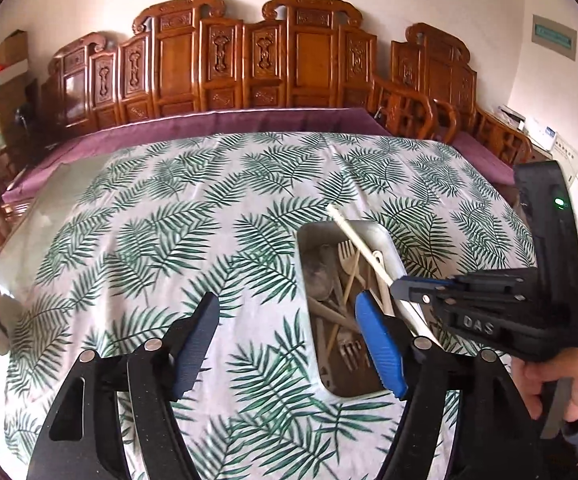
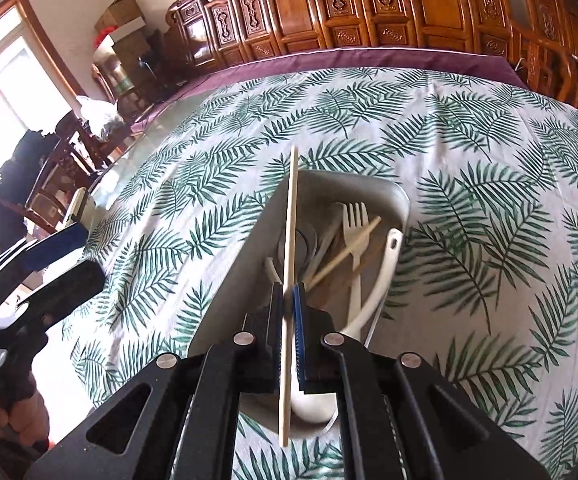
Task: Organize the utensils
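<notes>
The right gripper (image 2: 288,300) has its jaws clamped on a chopstick (image 2: 291,216), long axis running up-frame over the tray (image 2: 401,196), probably above it; the left gripper (image 1: 289,332) is open, empty.

One tray (image 2: 393,196), one held chopstick (image 2: 291,216), one loose chopstick (image 2: 349,246), several forks and spoons.

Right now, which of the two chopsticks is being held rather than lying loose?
The longer pale chopstick, pinched upright between the right gripper fingers. The other chopstick lies slanted among the forks inside the metal tray.
</notes>
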